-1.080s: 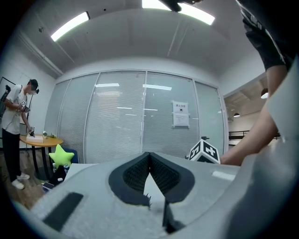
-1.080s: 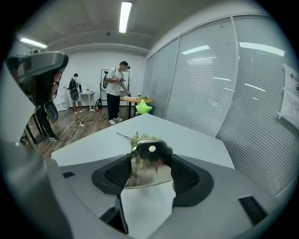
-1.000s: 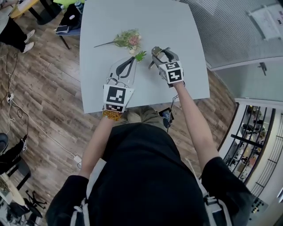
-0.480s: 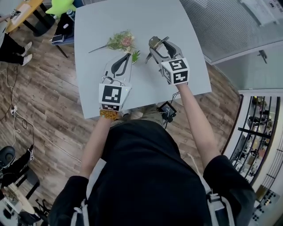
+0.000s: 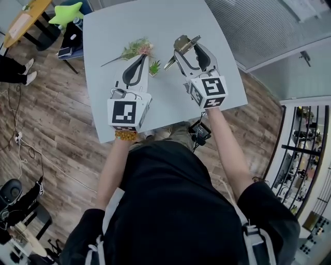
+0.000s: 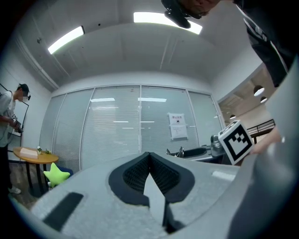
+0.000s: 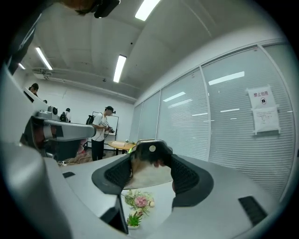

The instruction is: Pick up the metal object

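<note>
My right gripper [image 5: 182, 50] has its jaws clamped on the metal object [image 5: 184, 43], held above the tabletop [image 5: 155, 20], so the pickup looks done; my left gripper [image 5: 141, 58] is empty, its jaws pressed together.

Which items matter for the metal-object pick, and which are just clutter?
Job in hand:
- metal object
- right gripper, shut on it, lifted off the table

Lying about:
- flower sprig
- small green plant
- green star toy, off the table
- left gripper, shut, empty
</note>
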A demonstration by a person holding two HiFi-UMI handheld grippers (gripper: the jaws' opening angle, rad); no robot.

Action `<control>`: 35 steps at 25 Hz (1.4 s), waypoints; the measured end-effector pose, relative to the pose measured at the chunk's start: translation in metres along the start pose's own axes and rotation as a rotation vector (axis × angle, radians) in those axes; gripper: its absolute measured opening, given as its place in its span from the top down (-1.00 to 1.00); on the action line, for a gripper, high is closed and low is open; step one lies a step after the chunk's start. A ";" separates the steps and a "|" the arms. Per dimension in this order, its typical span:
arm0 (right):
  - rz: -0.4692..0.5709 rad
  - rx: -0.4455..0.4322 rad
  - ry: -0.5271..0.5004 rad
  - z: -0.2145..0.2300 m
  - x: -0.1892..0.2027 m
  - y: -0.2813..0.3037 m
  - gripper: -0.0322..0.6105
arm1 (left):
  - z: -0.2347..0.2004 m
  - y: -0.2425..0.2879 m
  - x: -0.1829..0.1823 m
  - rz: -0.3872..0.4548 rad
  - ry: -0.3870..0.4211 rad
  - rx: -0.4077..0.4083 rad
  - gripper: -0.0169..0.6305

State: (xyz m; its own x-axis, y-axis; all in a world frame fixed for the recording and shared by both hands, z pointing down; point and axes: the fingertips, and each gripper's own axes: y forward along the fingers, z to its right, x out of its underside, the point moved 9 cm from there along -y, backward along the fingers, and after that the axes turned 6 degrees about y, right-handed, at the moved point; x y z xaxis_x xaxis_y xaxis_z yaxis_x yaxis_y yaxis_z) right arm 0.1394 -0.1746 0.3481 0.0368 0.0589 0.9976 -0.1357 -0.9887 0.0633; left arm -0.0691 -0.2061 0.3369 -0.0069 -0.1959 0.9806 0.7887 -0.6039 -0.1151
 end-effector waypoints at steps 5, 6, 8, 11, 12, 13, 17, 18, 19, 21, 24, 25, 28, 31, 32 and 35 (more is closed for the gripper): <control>0.110 0.039 -0.022 -0.013 -0.005 -0.018 0.07 | 0.005 -0.003 -0.012 0.032 0.046 -0.041 0.93; 0.121 0.047 -0.029 -0.017 -0.005 -0.021 0.07 | 0.006 -0.006 -0.013 0.034 0.067 -0.056 0.93; 0.134 0.061 -0.020 -0.022 -0.003 -0.028 0.07 | 0.009 -0.012 -0.013 0.040 0.085 -0.072 0.93; 0.131 0.072 -0.006 -0.027 0.003 -0.037 0.07 | 0.014 -0.018 -0.009 0.041 0.075 -0.071 0.93; 0.127 0.080 -0.009 -0.028 0.004 -0.039 0.07 | 0.015 -0.020 -0.007 0.044 0.071 -0.072 0.93; 0.123 0.094 -0.016 -0.030 0.006 -0.041 0.07 | 0.016 -0.021 -0.005 0.052 0.071 -0.073 0.93; 0.117 0.160 -0.043 -0.034 0.012 -0.052 0.07 | 0.024 -0.028 -0.002 0.058 0.089 -0.063 0.93; 0.114 0.169 -0.045 -0.036 0.013 -0.054 0.07 | 0.026 -0.028 -0.001 0.055 0.085 -0.057 0.93; 0.110 0.176 -0.046 -0.038 0.015 -0.056 0.07 | 0.027 -0.028 0.000 0.054 0.082 -0.052 0.93; 0.101 0.188 -0.038 -0.042 0.020 -0.060 0.07 | 0.029 -0.029 0.002 0.057 0.082 -0.041 0.93; 0.092 0.199 -0.010 -0.046 0.026 -0.066 0.07 | 0.032 -0.030 0.004 0.070 0.075 -0.039 0.93; 0.086 0.198 0.004 -0.047 0.029 -0.067 0.07 | 0.032 -0.031 0.006 0.075 0.071 -0.042 0.93; 0.067 0.196 0.020 -0.052 0.036 -0.068 0.07 | 0.030 -0.033 0.012 0.074 0.053 -0.051 0.93; 0.065 0.197 0.001 -0.056 0.037 -0.069 0.07 | 0.028 -0.036 0.017 0.061 0.022 -0.059 0.93; 0.067 0.197 -0.004 -0.057 0.037 -0.069 0.07 | 0.027 -0.037 0.019 0.058 0.016 -0.062 0.93; 0.064 0.199 -0.011 -0.058 0.039 -0.069 0.07 | 0.027 -0.037 0.025 0.041 0.005 -0.067 0.93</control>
State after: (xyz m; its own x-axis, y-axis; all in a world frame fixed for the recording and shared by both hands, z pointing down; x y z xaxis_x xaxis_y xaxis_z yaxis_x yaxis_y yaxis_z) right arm 0.0931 -0.0958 0.3845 0.0450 -0.0056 0.9990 0.0600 -0.9982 -0.0083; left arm -0.0818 -0.1684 0.3703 0.0219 -0.2252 0.9741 0.7453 -0.6458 -0.1660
